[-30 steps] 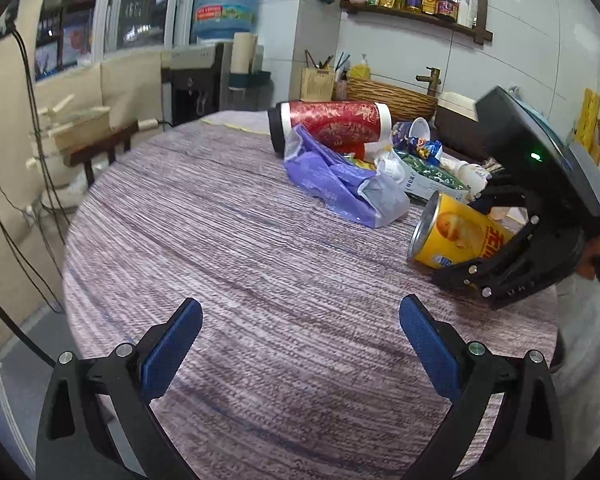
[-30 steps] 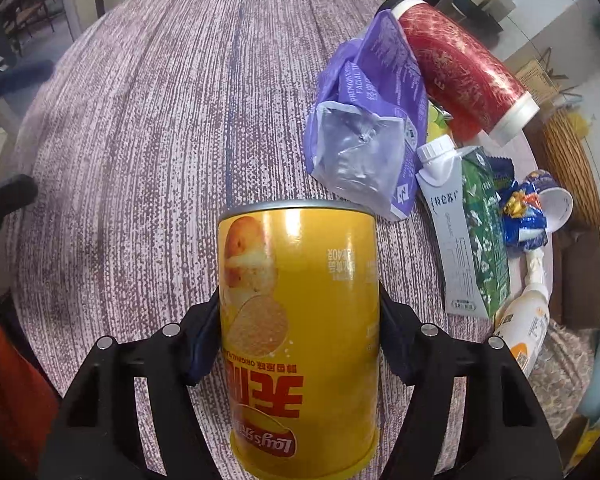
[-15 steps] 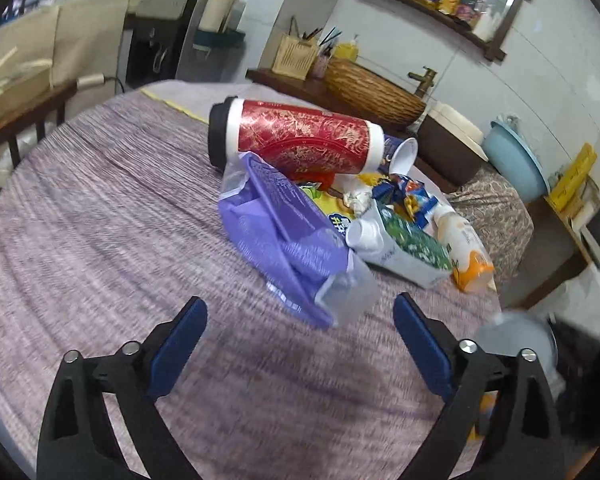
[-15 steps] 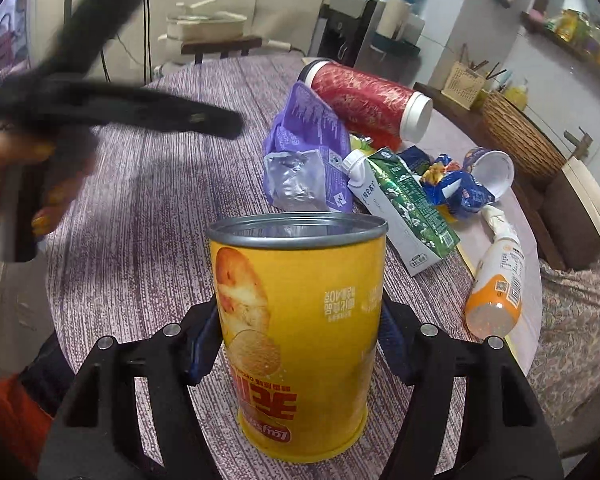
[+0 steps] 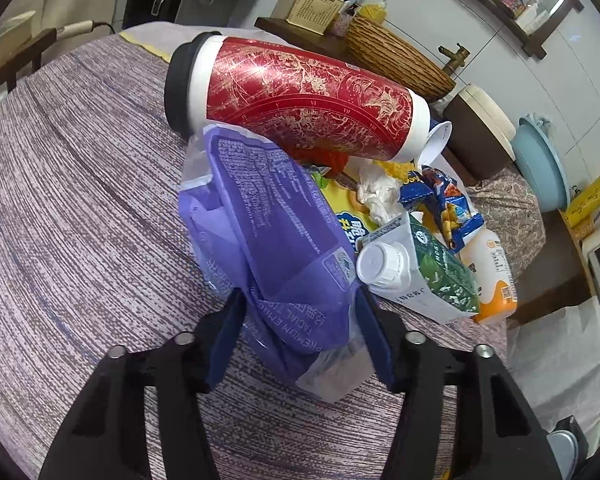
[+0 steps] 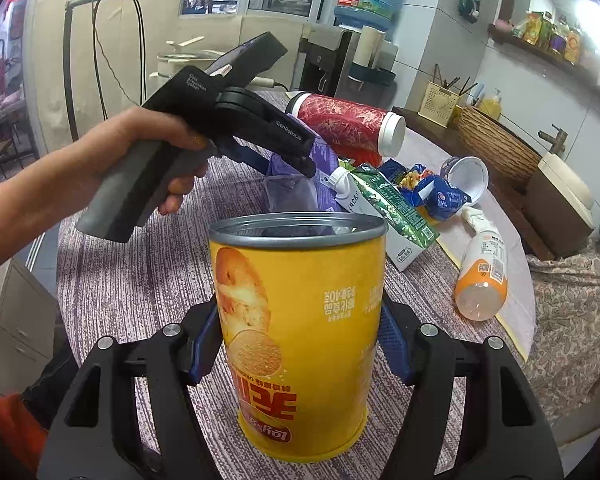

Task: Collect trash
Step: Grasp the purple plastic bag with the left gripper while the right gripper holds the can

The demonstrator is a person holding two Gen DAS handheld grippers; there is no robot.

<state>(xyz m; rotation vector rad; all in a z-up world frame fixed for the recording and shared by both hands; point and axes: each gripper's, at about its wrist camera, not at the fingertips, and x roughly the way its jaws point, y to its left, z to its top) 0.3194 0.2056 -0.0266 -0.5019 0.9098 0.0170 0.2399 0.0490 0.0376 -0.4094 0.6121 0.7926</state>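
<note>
My right gripper (image 6: 296, 344) is clamped on an upright yellow crisp can (image 6: 300, 320), a smooth cardboard cylinder with a metal rim; its open top shows only a dark interior, and I cannot tell what is inside. My left gripper (image 5: 300, 336) has just been closing its jaws about the crinkled purple plastic tissue wrapper (image 5: 272, 236); the blue pads sit against its near end, the film bunching between them. The wrapper lies on the streaked purple-grey tablecloth (image 5: 80, 208), leaning against a red-and-gold patterned tube (image 5: 300, 100) lying on its side. Just beside it lie a green-and-white carton (image 5: 424, 272) with a white screw cap, a crumpled blue snack wrapper (image 5: 440, 200), and a toppled white-and-orange bottle (image 5: 492, 276).
</note>
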